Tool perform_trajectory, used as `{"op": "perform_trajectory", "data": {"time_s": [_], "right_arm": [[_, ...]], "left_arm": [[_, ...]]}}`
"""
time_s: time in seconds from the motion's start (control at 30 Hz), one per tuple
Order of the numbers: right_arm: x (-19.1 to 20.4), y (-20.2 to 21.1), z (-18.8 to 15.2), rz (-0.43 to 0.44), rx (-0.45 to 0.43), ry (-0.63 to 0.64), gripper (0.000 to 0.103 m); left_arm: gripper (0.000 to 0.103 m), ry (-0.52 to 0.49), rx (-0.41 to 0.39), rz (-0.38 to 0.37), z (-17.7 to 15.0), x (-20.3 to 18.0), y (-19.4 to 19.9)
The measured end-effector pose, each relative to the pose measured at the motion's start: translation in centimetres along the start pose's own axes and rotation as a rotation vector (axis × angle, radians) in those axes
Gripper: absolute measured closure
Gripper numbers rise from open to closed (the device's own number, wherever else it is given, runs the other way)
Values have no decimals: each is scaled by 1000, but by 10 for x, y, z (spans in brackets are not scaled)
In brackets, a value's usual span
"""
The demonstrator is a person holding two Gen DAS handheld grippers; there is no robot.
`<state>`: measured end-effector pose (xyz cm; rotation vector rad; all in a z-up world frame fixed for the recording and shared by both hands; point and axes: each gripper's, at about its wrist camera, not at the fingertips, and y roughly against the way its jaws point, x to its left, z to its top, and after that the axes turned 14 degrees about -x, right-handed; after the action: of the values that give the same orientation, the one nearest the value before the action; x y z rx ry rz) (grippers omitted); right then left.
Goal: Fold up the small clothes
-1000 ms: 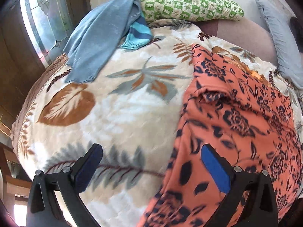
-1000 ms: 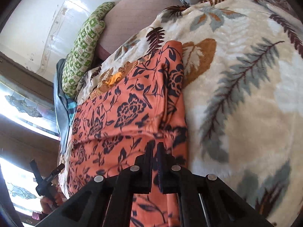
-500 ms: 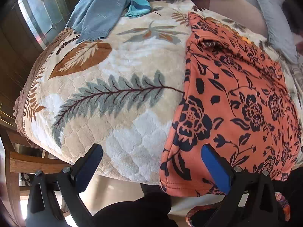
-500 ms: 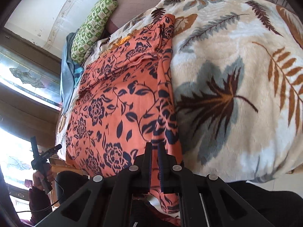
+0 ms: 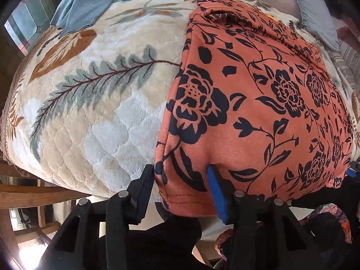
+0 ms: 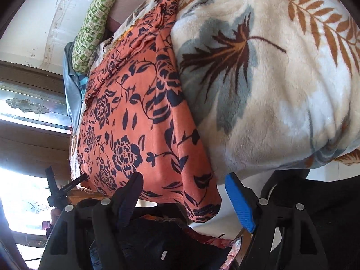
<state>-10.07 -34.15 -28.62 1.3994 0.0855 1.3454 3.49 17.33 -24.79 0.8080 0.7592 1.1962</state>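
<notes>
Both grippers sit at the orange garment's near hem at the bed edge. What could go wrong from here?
1. The left gripper, whose jaws have just been closing, straddles only one corner of the orange garment; it might also pinch the blanket.
2. The right gripper, whose jaws have just been opening, grips nothing, so the overhanging hem could sag.

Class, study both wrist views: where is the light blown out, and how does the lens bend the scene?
Right wrist view: the window at lower left is blown out white. Left wrist view: even daylight; the fisheye bulges the leaf blanket and orange floral garment into a dome, with dark corners.
</notes>
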Motion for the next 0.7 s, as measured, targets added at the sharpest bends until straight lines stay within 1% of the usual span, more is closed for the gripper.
{"op": "perform_trajectory", "data": {"time_s": [0.03,0.07,0.1,0.17,0.23,0.27,0.3,0.33,0.37,0.4,0.47,0.6,0.7], "right_arm": [[-2,-7,-3,-17,16,-11,27],[-4,-14,-6,-33,35,-17,31],[-6,-20,-8,-51,52,-22,33],[-6,-29,-11,-68,68,-28,34],[-3,-36,-15,-70,83,-17,44],[-1,-39,-16,-67,92,-7,57],[2,-40,-18,-67,95,7,66],[6,-40,-19,-77,90,30,68],[11,-39,-21,-83,89,54,75],[15,-39,-22,-81,93,67,85],[19,-34,-24,-56,96,77,89],[35,-16,-25,32,81,85,91],[42,3,-18,133,53,47,91]], "left_arm": [[51,10,2,-7,0,2,0],[48,28,6,-9,0,5,0],[41,52,9,-13,0,10,-1],[35,95,4,-40,2,19,-3],[34,103,-8,-49,2,20,-3],[34,92,-17,-48,2,20,-3],[39,74,-26,-43,2,21,-1],[53,52,-35,-35,2,19,0],[60,29,-42,-32,2,17,2],[77,19,-48,-45,4,15,3],[93,33,-47,-89,7,15,6],[96,31,-49,-107,10,18,9],[96,82,-69,-165,14,27,22]]}}
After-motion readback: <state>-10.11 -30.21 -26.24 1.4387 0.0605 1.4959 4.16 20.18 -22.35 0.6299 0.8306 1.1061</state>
